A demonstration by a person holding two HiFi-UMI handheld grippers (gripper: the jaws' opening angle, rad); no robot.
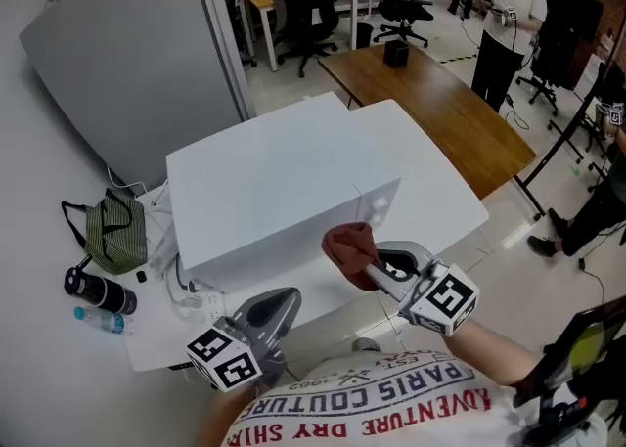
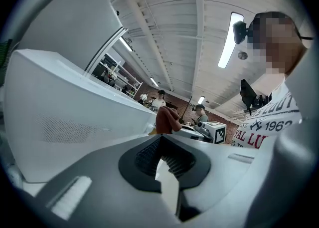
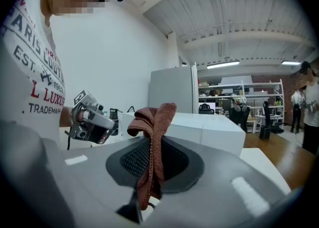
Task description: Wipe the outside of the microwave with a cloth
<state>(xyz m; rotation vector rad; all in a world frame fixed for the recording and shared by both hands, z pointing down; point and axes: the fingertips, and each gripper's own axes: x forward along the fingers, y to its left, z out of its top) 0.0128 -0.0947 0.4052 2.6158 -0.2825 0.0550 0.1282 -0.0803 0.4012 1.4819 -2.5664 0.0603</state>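
The right tongs (image 1: 368,263) pinch just a fold of the red cloth (image 1: 348,245) by the microwave (image 1: 264,191) front, so hard rubbing might pull it free; the left tongs (image 1: 282,300) are closed, empty.

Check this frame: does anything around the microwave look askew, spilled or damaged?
Nothing stands out. The microwave sits square on the white table, with no spill or dent visible. The rust-brown cloth is bunched in the right gripper. The loose white cables by the microwave's side are merely untidy.
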